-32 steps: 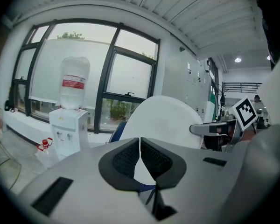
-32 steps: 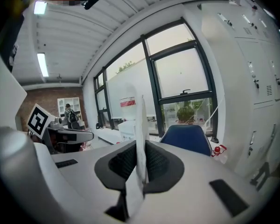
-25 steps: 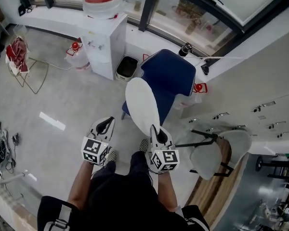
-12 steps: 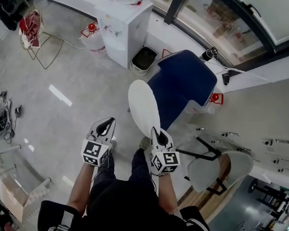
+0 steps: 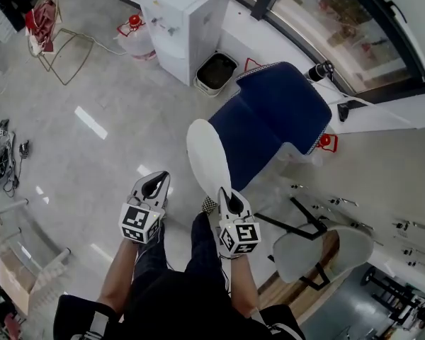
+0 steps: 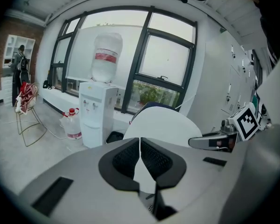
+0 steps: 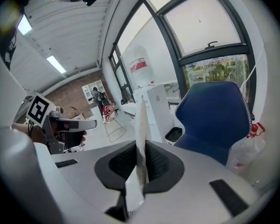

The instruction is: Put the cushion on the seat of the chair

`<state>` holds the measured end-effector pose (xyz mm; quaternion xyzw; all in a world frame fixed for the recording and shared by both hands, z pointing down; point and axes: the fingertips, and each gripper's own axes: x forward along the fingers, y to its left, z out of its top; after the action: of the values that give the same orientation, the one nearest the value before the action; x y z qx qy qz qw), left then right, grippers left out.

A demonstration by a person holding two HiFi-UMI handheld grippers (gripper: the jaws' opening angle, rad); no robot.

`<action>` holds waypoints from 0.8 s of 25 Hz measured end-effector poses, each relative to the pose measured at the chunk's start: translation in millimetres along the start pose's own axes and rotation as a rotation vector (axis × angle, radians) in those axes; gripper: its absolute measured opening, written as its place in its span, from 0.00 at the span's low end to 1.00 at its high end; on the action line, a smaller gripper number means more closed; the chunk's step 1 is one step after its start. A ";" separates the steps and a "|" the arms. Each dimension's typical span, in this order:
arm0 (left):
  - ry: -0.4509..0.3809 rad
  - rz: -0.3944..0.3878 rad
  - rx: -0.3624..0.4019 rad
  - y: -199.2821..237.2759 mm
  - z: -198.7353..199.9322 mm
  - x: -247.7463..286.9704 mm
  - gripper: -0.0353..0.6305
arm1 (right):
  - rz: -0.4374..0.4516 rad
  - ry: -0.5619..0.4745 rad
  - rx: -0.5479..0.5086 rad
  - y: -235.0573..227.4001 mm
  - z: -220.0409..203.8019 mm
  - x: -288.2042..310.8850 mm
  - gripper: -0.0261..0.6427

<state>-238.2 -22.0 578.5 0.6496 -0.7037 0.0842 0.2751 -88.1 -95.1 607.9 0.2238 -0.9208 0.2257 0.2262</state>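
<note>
A white oval cushion [image 5: 208, 161] hangs edge-up in front of me, and my right gripper [image 5: 231, 202] is shut on its near edge. In the right gripper view the cushion [image 7: 142, 120] stands as a thin white sheet between the pads. The blue chair [image 5: 278, 117] stands just beyond and right of the cushion, with its seat facing me; it also fills the right of the right gripper view [image 7: 214, 115]. My left gripper [image 5: 154, 187] is shut with nothing in it, left of the cushion and apart from it. In its own view the cushion [image 6: 164, 124] shows beyond the jaws.
A white water dispenser [image 5: 188, 18] and a black waste bin [image 5: 216, 71] stand behind the chair. A water jug with a red cap [image 5: 132, 35] and a wire chair [image 5: 48, 28] are at the far left. A white chair [image 5: 313, 250] stands by my right side.
Both grippers and the cushion have sunk lower, and the blue chair now looks nearer and larger. The right gripper's hold on the cushion is unchanged.
</note>
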 end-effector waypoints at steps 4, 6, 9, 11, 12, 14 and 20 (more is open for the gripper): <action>0.021 -0.015 0.009 -5.3 -9.5 21.4 0.09 | -0.006 0.019 0.010 -19.0 -15.2 9.3 0.12; 0.033 -0.021 0.015 -7.2 -12.5 31.2 0.09 | -0.017 0.028 0.017 -29.8 -21.6 13.1 0.12; 0.045 -0.024 0.017 -7.2 -14.8 45.6 0.09 | -0.034 0.038 0.029 -45.3 -28.6 18.9 0.12; 0.052 -0.028 0.019 -8.4 -15.8 54.7 0.09 | -0.043 0.044 0.034 -54.7 -33.4 21.1 0.12; 0.056 -0.031 0.020 -9.7 -16.6 59.0 0.09 | -0.047 0.047 0.036 -59.1 -35.6 21.8 0.12; 0.065 -0.041 0.021 -13.0 -18.5 67.3 0.09 | -0.056 0.047 0.041 -67.7 -38.1 22.8 0.12; 0.090 -0.078 0.025 -29.6 -24.0 91.8 0.09 | -0.087 0.044 0.058 -97.1 -39.4 22.7 0.12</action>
<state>-203.6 -94.4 637.0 0.6756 -0.6636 0.1114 0.3012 -43.9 -159.3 681.6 0.2651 -0.8981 0.2468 0.2495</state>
